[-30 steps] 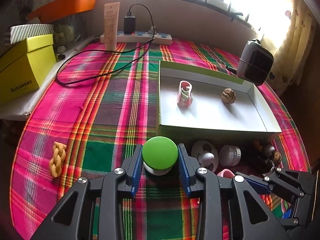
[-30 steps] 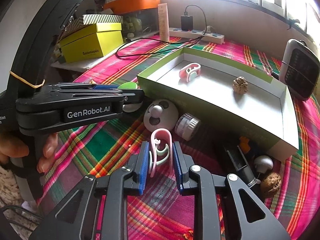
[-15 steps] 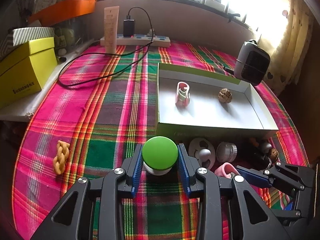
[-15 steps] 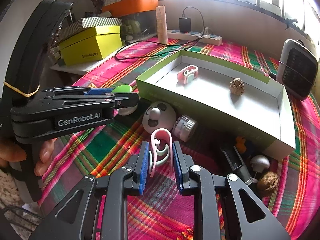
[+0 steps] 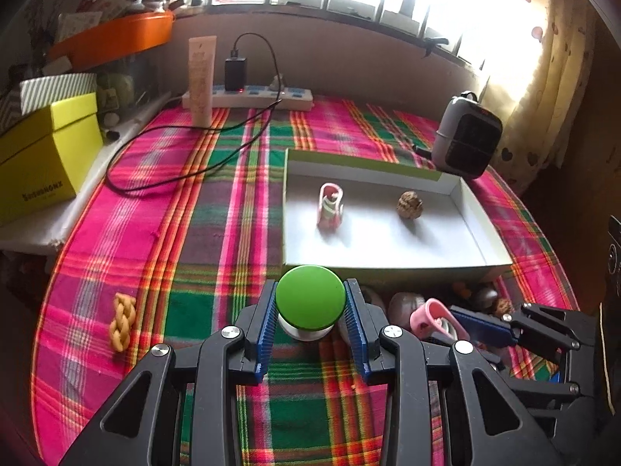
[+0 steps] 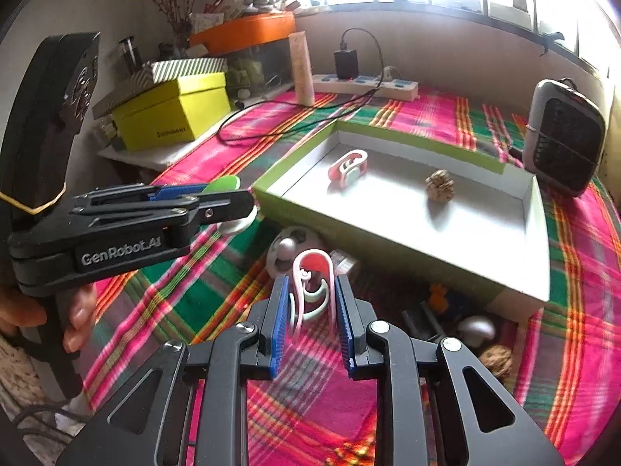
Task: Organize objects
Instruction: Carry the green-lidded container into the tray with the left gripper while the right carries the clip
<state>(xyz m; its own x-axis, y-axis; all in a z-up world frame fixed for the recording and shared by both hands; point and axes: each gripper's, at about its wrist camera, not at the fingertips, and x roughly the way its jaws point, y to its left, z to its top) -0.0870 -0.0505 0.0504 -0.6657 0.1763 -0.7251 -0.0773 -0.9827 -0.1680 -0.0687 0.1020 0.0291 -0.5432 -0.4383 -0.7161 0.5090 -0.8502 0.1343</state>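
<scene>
tongs [image 5: 310,322]: black frame | blue ribbed pads | silver screws | GenRobot.AI lettering

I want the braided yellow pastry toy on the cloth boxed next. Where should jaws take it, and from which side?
Grip the braided pastry toy across its narrow width at mid-length, coming from above. It lies flat and alone on the plaid cloth, its long axis running toward and away from the left wrist camera, so its long sides are free. Its ends probably offer less hold.

a lived-in home room: plaid cloth [image 5: 217,209] over the surface, heart-print curtain [image 5: 551,89] at a sunny window, power strip [image 5: 248,98] with charger, small heater [image 5: 465,136], stacked boxes [image 5: 42,155].
</scene>
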